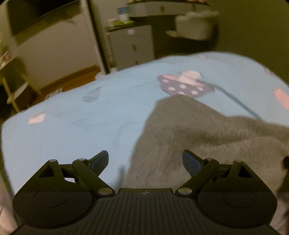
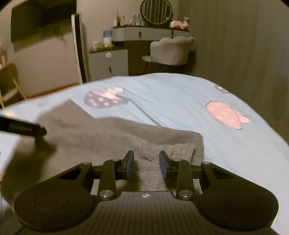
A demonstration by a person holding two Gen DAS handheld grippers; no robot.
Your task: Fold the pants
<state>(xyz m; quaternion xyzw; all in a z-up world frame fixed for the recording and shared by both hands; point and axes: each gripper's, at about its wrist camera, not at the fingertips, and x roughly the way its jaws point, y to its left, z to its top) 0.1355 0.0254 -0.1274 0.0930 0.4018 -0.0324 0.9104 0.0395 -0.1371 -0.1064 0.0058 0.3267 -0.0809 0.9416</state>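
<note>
Grey fuzzy pants point(image 1: 189, 135) lie on a light blue bedsheet point(image 1: 81, 112). In the left wrist view they fill the lower right, and my left gripper point(image 1: 145, 160) is wide open and empty just above their near left edge. In the right wrist view the pants point(image 2: 108, 137) spread across the lower middle, with a ribbed waistband point(image 2: 180, 151) at the right. My right gripper point(image 2: 146, 163) is open, its jaws standing either side of the fabric near the waistband, gripping nothing. The left gripper point(image 2: 23, 128) shows as a dark bar at the left edge.
The bedsheet point(image 2: 180, 108) has pink and purple patches point(image 2: 224, 114). Beyond the bed stand a grey dressing table with a round mirror point(image 2: 156, 10), a padded chair point(image 2: 171, 50), a small cabinet point(image 2: 108, 63) and a wooden chair point(image 1: 12, 85) at the left.
</note>
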